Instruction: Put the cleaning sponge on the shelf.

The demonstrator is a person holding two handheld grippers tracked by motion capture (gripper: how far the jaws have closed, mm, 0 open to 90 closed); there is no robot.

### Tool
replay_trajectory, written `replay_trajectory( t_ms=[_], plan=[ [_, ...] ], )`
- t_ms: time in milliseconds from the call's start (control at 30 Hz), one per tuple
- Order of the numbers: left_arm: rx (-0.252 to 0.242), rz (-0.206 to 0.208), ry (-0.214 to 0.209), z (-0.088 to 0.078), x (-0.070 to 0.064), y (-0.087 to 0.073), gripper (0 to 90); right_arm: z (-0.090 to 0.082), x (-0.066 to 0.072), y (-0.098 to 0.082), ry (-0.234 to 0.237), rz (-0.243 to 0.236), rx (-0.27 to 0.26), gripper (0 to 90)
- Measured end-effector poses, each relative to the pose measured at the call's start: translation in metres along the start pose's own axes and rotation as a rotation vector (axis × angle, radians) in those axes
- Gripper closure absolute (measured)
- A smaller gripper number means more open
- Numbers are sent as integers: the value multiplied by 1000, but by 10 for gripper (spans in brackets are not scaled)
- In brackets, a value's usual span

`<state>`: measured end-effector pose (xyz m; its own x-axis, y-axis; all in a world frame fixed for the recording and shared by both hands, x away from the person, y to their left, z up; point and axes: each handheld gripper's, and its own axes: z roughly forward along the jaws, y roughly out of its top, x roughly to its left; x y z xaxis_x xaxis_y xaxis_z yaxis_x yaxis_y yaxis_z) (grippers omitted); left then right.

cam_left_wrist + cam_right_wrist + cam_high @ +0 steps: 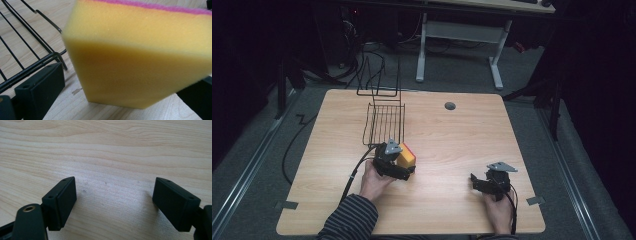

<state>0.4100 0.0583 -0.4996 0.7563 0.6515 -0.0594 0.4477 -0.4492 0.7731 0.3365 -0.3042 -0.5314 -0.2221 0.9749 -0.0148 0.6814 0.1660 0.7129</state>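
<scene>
Yellow sponge (pixel 140 57) between left hand-held gripper (pixel 398 161) jaws, grip unclear; right hand-held gripper (pixel 113 202) agape.

This looks like a lab or test room. A plain wooden table (pixel 452 135) stands on grey carpet (pixel 462 75) in a dark room. Many black cables (pixel 362 60) lie behind it, beside a white desk frame (pixel 462 35).

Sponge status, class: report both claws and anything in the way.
Left claw shut on sponge. Right claw open, over bare table. Wire rack just ahead.
</scene>
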Motion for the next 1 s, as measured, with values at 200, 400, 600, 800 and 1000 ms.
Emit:
replay_trajectory(
  t_ms=[200,400,600,800,1000],
  plan=[
    [12,8,-4,5,-2,-1,63,0,0,0,0,0,0,195],
    [9,7,-10,7,-2,-2,140,0,0,0,0,0,0,195],
    [13,8,-17,9,-3,-3,186,0,0,0,0,0,0,195],
    [7,30,-17,8,-5,-3,224,0,0,0,0,0,0,195],
    [-1,32,-19,4,-6,-1,230,0,0,0,0,-4,-2,195]
  ],
)
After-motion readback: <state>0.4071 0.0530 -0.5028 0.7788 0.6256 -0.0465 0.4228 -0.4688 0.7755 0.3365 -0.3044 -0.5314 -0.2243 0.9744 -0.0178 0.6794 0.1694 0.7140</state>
